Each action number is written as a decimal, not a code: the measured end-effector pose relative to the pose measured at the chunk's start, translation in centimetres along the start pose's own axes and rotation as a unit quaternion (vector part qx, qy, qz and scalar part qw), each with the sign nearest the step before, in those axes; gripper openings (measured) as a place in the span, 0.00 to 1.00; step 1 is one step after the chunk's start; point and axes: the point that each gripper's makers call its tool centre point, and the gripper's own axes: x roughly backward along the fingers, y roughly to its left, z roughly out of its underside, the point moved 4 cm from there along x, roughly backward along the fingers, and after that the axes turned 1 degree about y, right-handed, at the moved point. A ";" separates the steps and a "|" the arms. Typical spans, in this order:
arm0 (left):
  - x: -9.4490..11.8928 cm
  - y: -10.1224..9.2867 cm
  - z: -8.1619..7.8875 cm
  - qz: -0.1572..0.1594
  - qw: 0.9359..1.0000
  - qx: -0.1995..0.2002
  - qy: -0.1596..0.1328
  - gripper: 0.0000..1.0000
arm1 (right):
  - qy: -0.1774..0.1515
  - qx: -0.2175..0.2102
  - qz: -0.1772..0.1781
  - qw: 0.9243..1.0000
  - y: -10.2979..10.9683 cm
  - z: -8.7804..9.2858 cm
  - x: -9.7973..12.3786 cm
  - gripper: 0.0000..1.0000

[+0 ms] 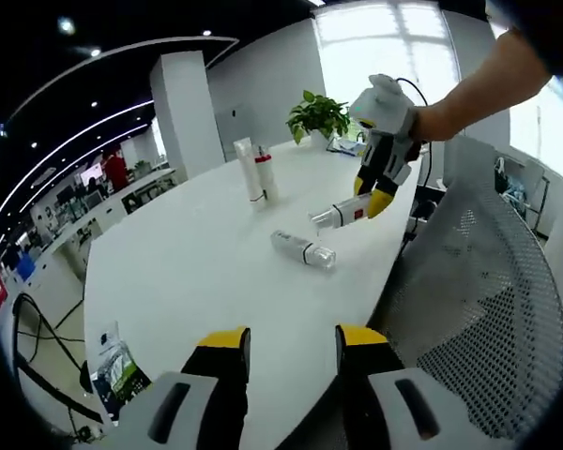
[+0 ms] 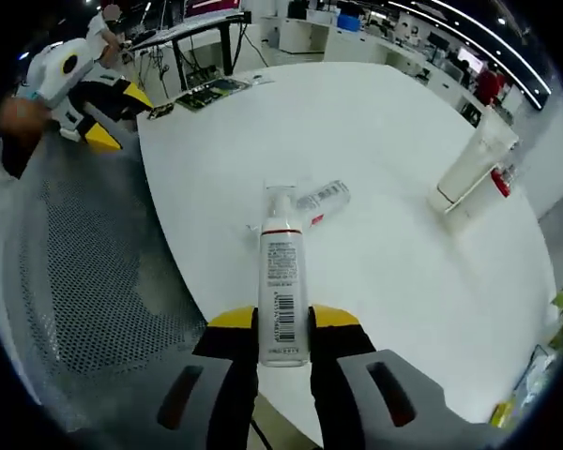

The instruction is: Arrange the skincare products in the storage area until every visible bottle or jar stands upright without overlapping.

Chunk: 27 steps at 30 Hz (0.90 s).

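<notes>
In the right gripper view my right gripper (image 2: 282,330) is shut on a white pump bottle (image 2: 281,281) with a red band, held lengthwise above the white table (image 2: 385,141). From the left gripper view the same gripper (image 1: 379,192) holds that bottle (image 1: 338,215) tilted above the table (image 1: 188,272). A clear bottle lies on its side (image 1: 303,250), seen also past the held bottle's tip (image 2: 323,199). Two tall white tubes stand upright further back (image 1: 256,171) (image 2: 469,169). My left gripper (image 1: 291,352) is open over the near table edge.
A grey mesh chair (image 1: 479,309) stands at the table's edge (image 2: 84,253). A potted plant (image 1: 317,115) sits at the far end. A small packet (image 1: 117,370) lies near the left corner. Desks and people fill the office behind.
</notes>
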 end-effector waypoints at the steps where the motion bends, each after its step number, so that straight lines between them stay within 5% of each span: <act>1: 0.1 0.2 -0.2 0.000 1.000 0.015 -0.008 0.38 | -0.012 -0.007 0.002 1.000 0.3 -0.6 0.3 0.17; 4: 0.1 0.5 -0.4 -0.001 1.000 0.024 -0.004 0.38 | -0.055 -0.028 0.001 0.998 2.1 -2.7 1.9 0.17; 9: 0.7 0.9 -1.2 -0.001 0.998 0.056 -0.037 0.39 | -0.135 -0.064 -0.027 0.988 5.0 -5.4 3.3 0.17; 13: 0.7 0.5 -1.5 0.009 0.997 0.061 -0.046 0.39 | -0.195 -0.105 -0.065 0.973 7.3 -7.1 3.6 0.17; 16: 0.7 -1.0 -1.6 0.050 0.997 0.043 -0.045 0.40 | -0.242 -0.129 -0.095 0.957 8.7 -8.0 3.8 0.17; 21: 0.9 -1.4 -1.9 0.069 0.994 0.068 -0.053 0.40 | -0.279 -0.187 -0.160 0.928 9.7 -8.3 2.8 0.17; 24: 0.8 -1.2 -1.9 0.083 0.990 0.098 -0.049 0.40 | -0.269 -0.159 -0.169 0.935 10.0 -8.8 2.5 0.17; 27: 0.9 -1.2 -2.2 0.094 0.986 0.122 -0.058 0.41 | -0.280 -0.164 -0.193 0.926 9.9 -9.8 2.1 0.17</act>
